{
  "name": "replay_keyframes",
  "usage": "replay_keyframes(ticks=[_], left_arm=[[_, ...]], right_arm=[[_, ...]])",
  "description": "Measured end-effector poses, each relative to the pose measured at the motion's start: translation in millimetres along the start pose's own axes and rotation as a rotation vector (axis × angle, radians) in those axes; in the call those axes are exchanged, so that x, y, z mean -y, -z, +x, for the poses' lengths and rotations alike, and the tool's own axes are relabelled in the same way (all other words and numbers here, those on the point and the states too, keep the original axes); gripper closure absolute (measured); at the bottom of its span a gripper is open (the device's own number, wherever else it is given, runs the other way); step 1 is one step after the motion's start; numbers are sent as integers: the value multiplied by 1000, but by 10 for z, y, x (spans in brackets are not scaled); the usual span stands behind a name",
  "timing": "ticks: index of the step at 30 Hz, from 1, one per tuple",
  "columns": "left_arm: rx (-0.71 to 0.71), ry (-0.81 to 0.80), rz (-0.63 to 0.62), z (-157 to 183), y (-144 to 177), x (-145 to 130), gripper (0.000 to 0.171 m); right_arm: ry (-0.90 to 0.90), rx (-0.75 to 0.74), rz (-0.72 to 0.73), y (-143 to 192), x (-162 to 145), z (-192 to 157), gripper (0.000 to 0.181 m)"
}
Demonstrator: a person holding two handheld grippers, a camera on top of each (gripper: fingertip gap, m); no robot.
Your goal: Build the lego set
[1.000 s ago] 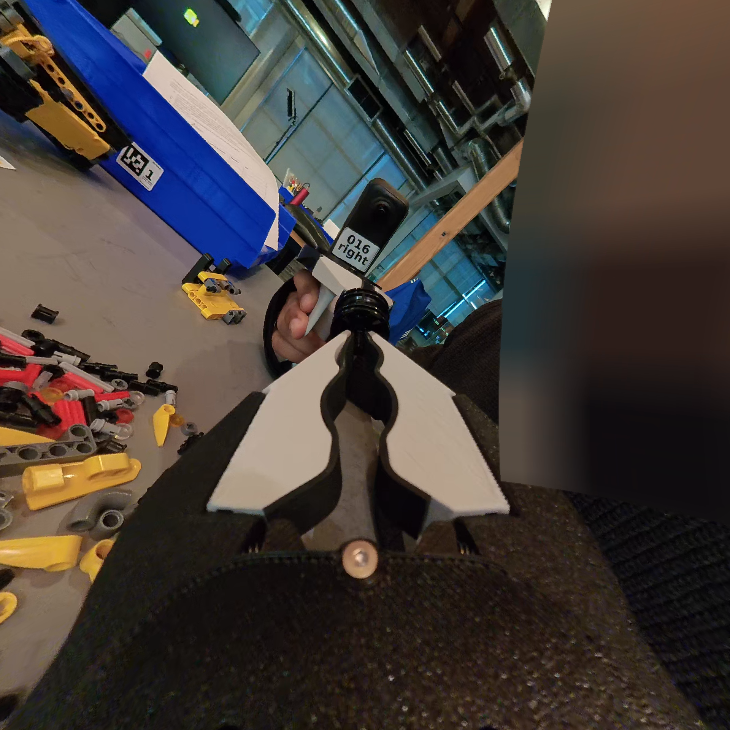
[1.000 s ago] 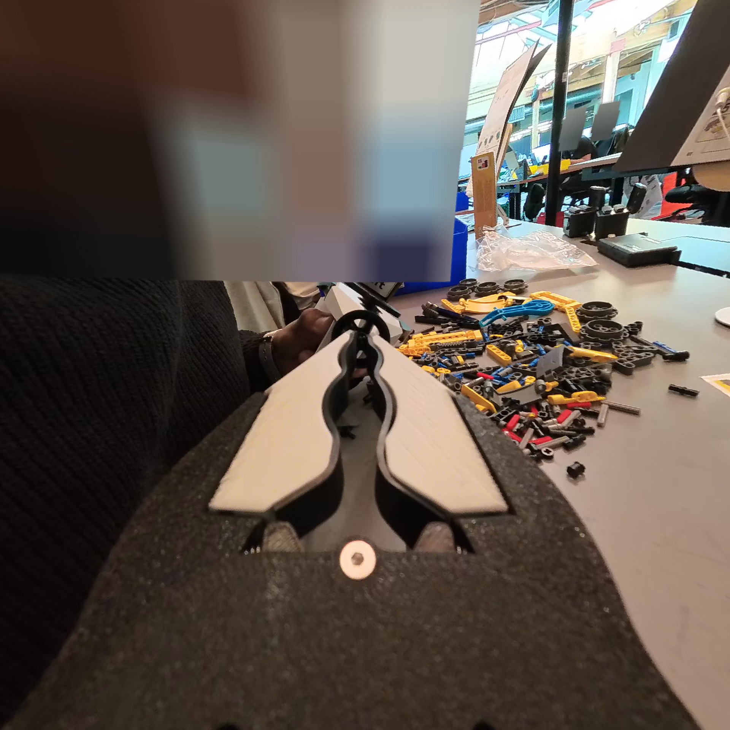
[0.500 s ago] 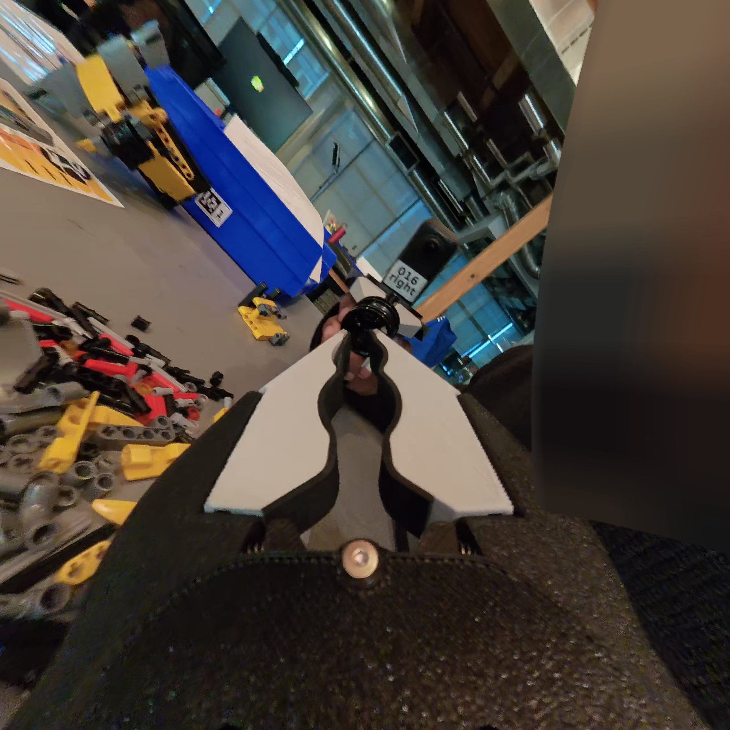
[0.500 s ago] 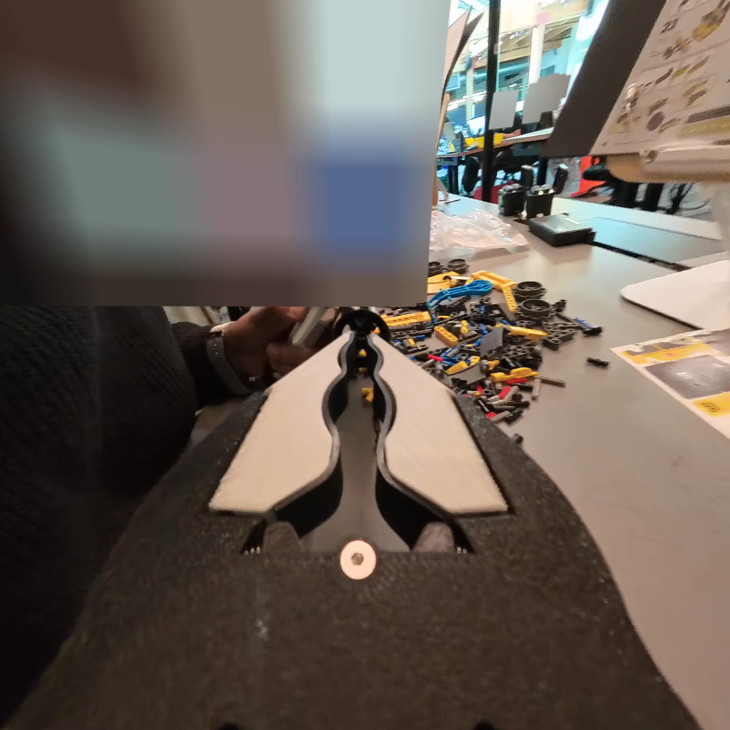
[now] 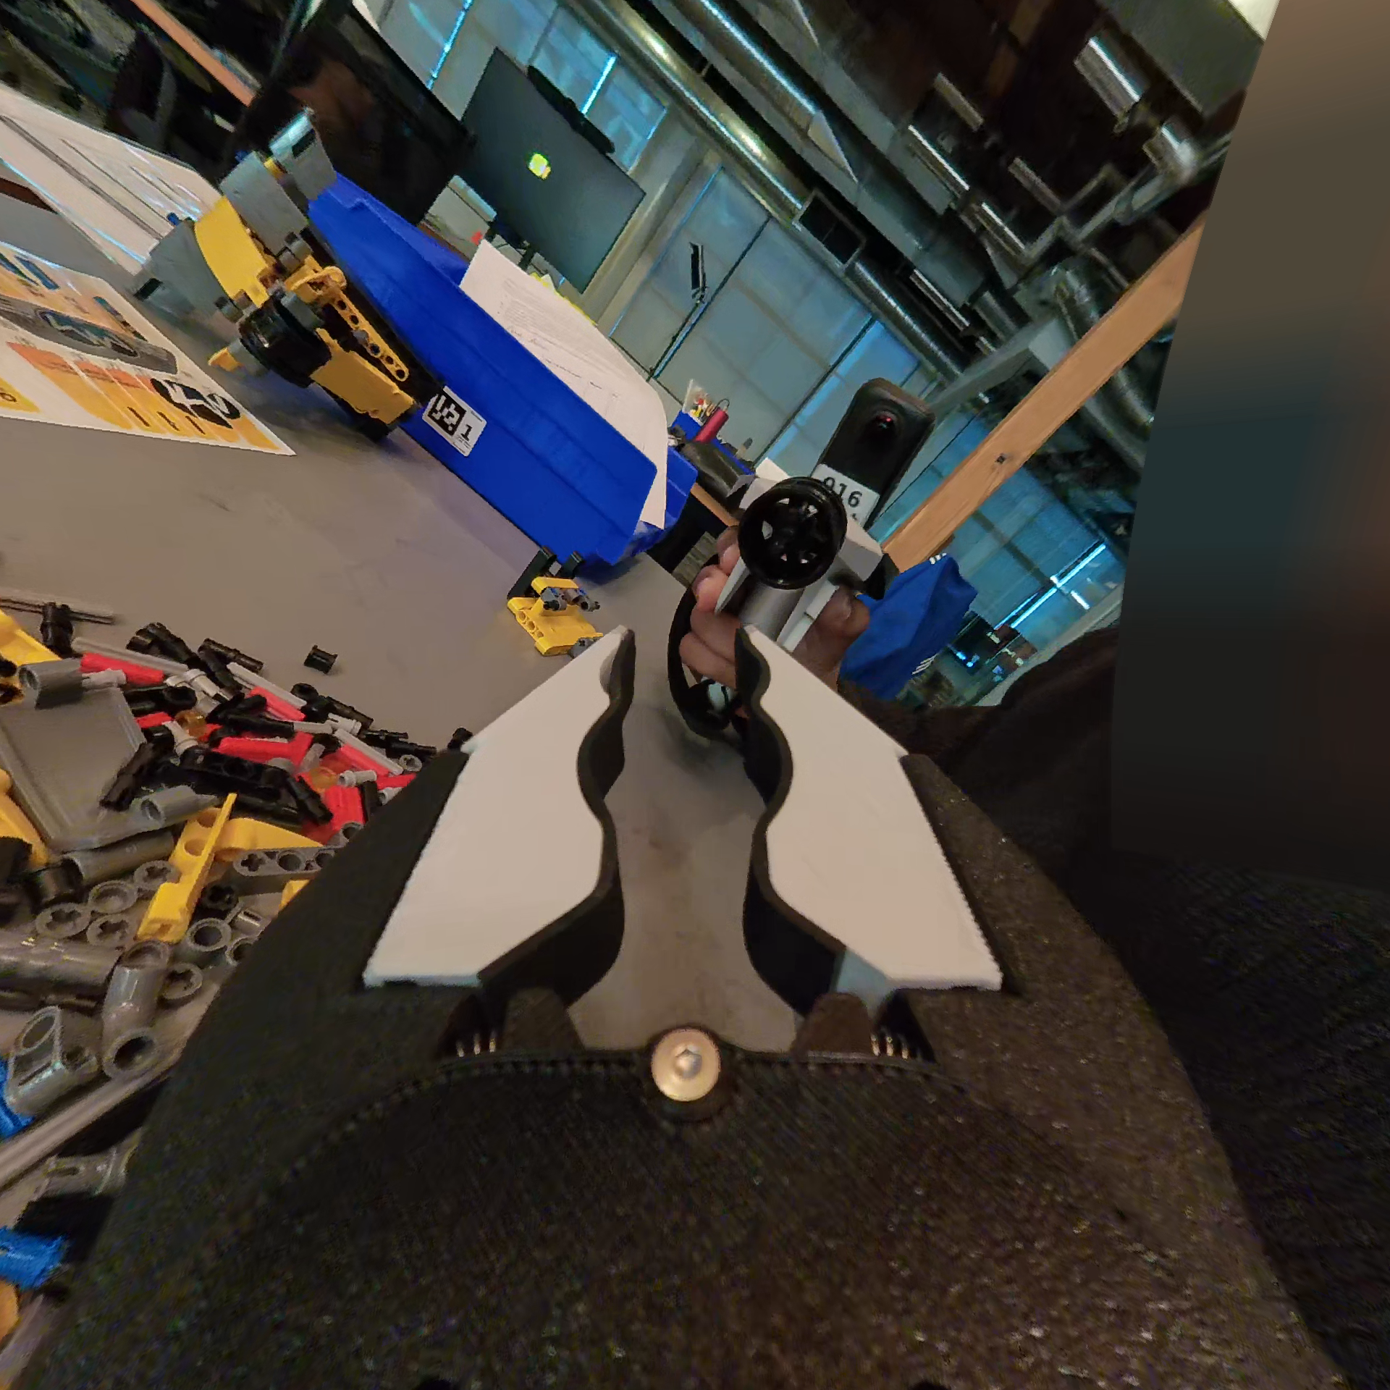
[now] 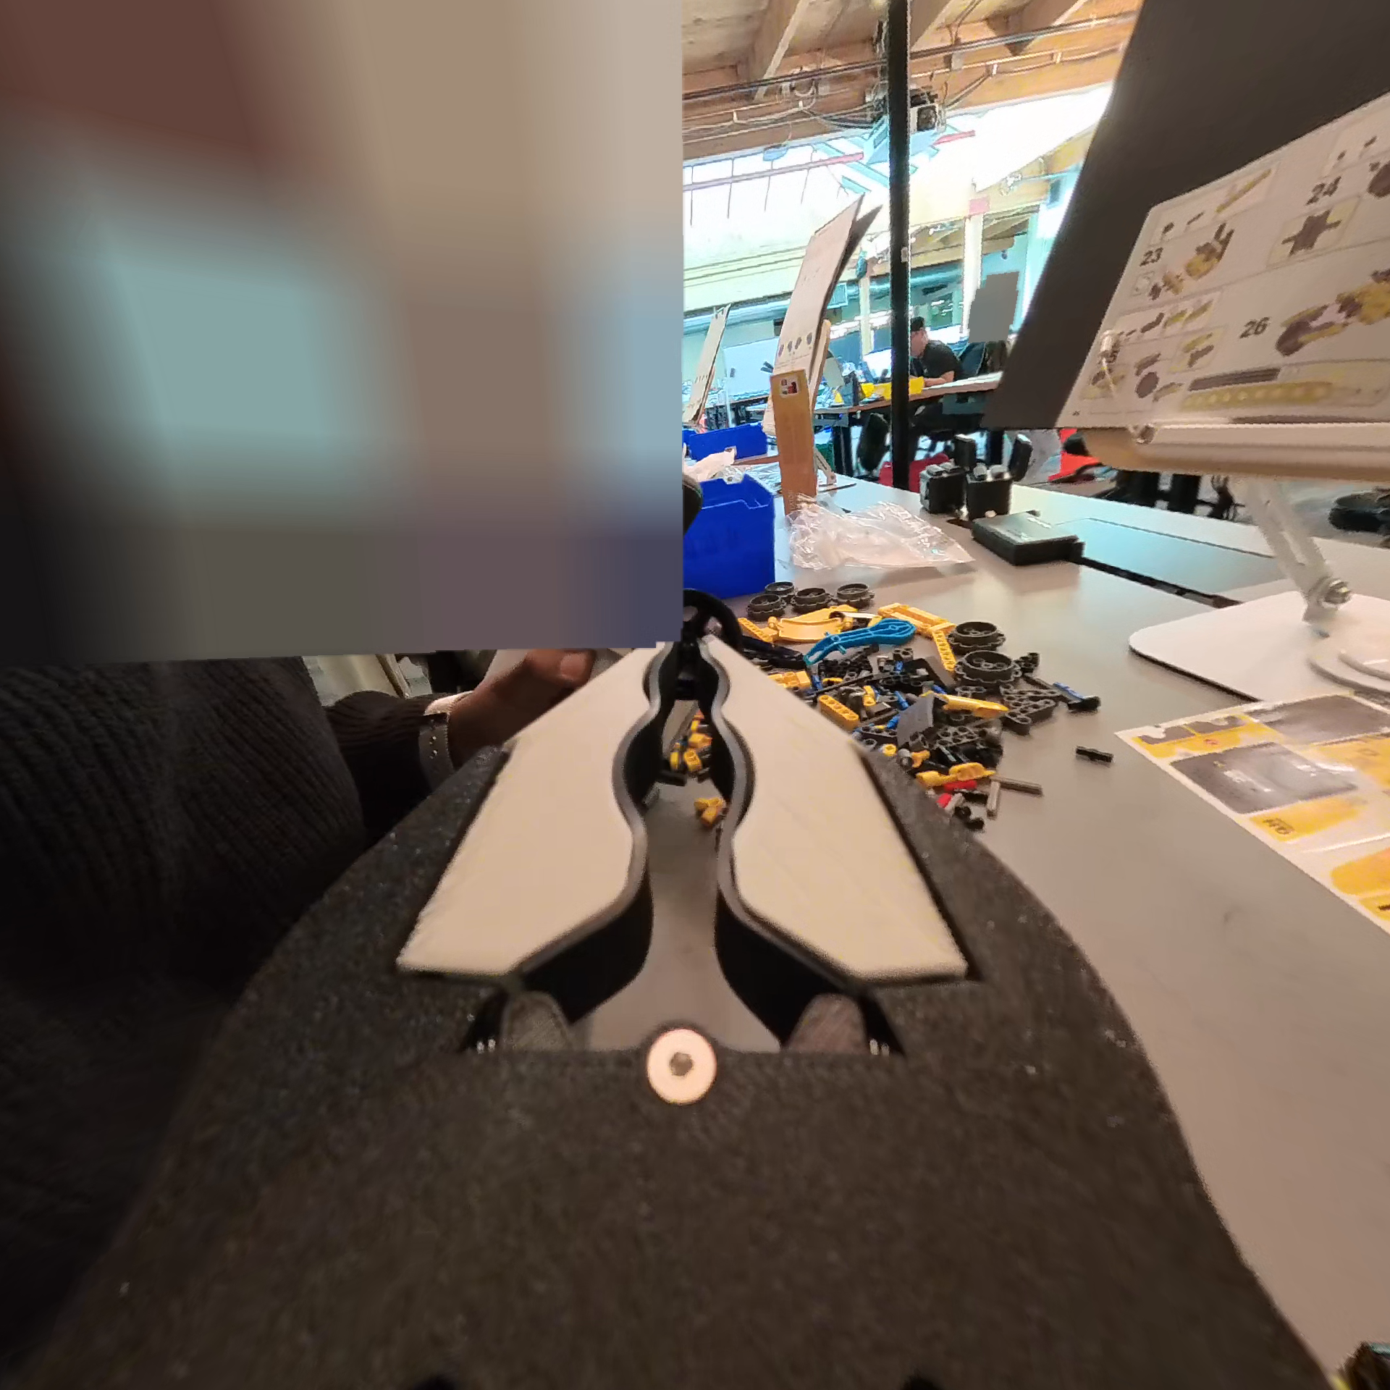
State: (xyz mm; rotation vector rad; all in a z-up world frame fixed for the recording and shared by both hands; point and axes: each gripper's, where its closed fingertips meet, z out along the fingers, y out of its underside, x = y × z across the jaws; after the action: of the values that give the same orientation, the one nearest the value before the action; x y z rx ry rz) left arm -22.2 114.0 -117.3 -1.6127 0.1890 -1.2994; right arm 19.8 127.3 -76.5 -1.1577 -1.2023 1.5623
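Observation:
My left gripper (image 5: 684,647) is open and empty, its tips a short way in front of a small black wheel (image 5: 790,532). The wheel is pinched in the fingertips of my right gripper (image 5: 797,602), which faces the left one and is held by a hand (image 5: 703,639). In the right wrist view my right gripper (image 6: 681,654) is shut on the same black wheel (image 6: 705,613), partly hidden by a blurred patch. A pile of loose yellow, black, red and grey building parts (image 5: 188,752) lies on the grey table (image 5: 338,541) to the left.
A small yellow assembly (image 5: 553,613) lies near a blue bin (image 5: 511,406). A yellow-and-black built model (image 5: 301,323) and a printed sheet (image 5: 98,368) lie beyond. The right wrist view shows the parts pile (image 6: 902,692), a plastic bag (image 6: 865,534) and a booklet on a stand (image 6: 1264,301). Tip to tip, the grippers are about 7 cm apart.
My left gripper has opened, let go of the black wheel and drawn back a little. The right gripper keeps hold of the wheel. Both views have swung towards the table.

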Motion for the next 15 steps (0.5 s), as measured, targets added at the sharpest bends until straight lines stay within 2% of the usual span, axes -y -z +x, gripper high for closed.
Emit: replay_keyframes(ticks=[7,15], left_arm=[[57,-81,-25,5,-11,-33,147],[52,-69,-18,11,-10,-25,142]], right_arm=[[65,-13,-15,-19,-3,-51,178],[67,-15,-45,-40,-75,-32,178]])
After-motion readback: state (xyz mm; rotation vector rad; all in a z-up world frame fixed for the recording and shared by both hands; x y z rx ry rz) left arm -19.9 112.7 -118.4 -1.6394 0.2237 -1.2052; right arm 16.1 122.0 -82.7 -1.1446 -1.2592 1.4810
